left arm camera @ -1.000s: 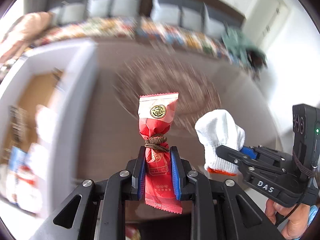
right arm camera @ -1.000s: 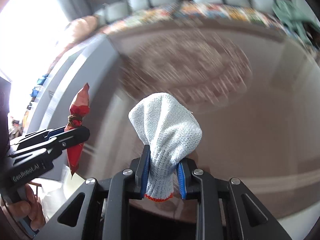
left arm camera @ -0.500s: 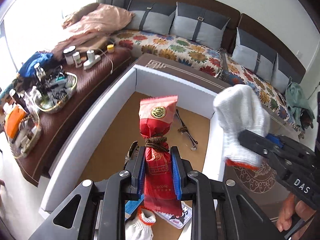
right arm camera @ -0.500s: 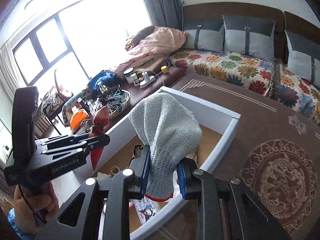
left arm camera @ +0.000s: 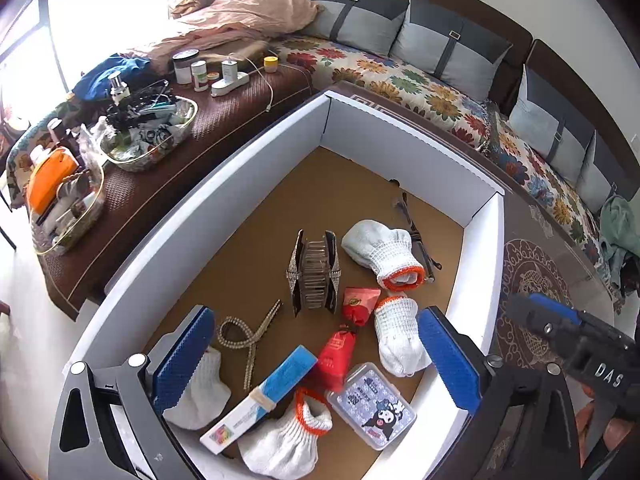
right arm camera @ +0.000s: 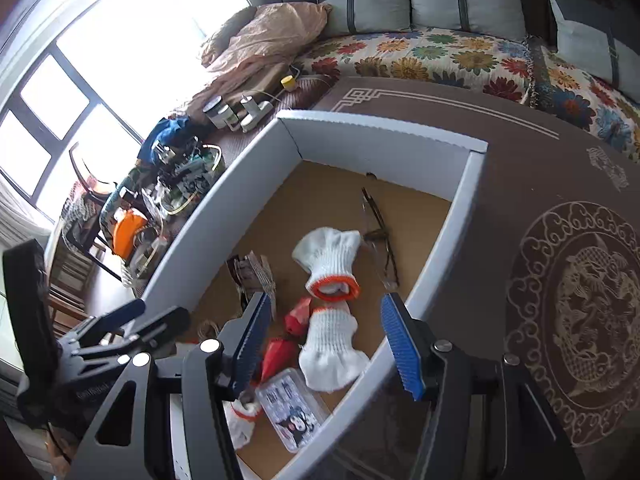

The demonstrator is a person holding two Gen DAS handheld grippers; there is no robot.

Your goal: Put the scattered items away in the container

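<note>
Brown patterned tabletop (right arm camera: 520, 208), white box (left arm camera: 256, 168) holding gloves, red packet (left arm camera: 340, 350) and white glove (left arm camera: 400, 340) lying inside, left gripper (left arm camera: 316, 364) and right gripper (right arm camera: 326, 344) both opening wide, nothing between their jaws.

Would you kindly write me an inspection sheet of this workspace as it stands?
Surface: brown patterned table, bare around the box.
Job's things: white box holds white gloves, red packet, blue-white carton, card case, bead strand, glittery rack, glasses.
Clutter: bottles and baskets on the side bench.
Grippers: left gripper and right gripper over the box, jaws opening, nothing gripped.
Cables: white cord on the bench.
Surroundings: floral sofa, window.
</note>
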